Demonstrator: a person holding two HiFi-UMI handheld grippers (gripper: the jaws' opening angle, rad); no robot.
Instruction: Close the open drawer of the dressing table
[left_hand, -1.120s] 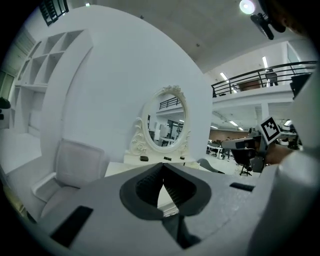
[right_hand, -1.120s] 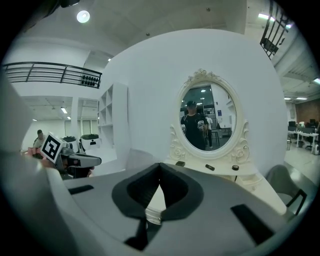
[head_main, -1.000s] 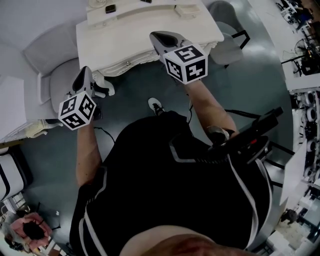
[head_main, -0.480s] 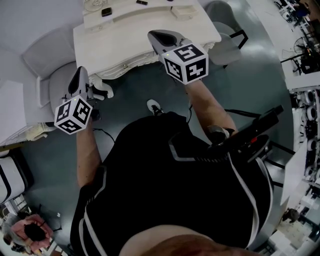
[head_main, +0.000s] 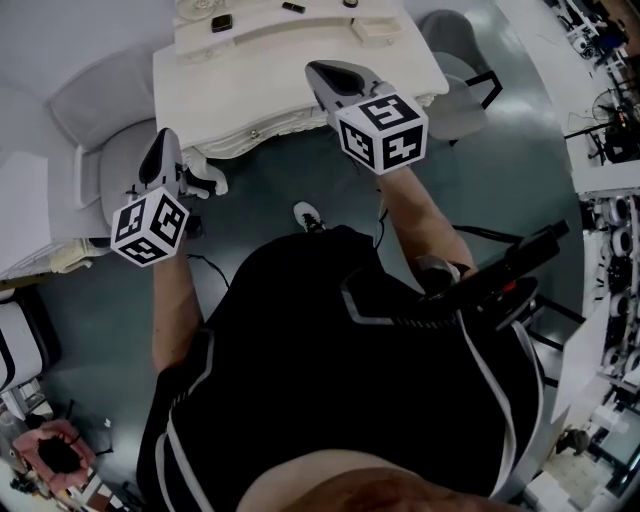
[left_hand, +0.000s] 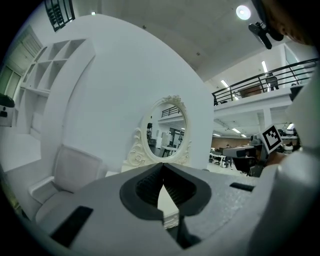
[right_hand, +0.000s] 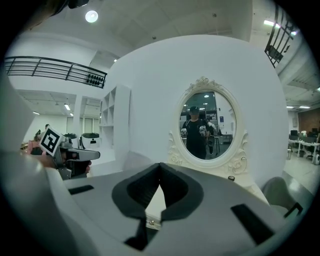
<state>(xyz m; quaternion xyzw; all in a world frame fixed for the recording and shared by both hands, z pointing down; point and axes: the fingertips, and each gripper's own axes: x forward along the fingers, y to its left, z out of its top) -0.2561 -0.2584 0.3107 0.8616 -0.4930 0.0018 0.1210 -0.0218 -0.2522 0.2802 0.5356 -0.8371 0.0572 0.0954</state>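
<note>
Fingers pressed together on nothing, the left gripper (left_hand: 161, 166) hung off the table's (head_main: 270, 95) left front corner. The right gripper (right_hand: 160, 167), fingers likewise together and empty, hovered over the front edge, facing the mirror (right_hand: 206, 125). The drawer could not be made out.

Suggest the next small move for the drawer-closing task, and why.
Probably lower the right tongs to the dressing table's front edge and push inward. They are shut, empty and hover over that edge; the left tongs, also shut, hang off to the side by the armchair. The drawer front itself isn't visible here.
</note>
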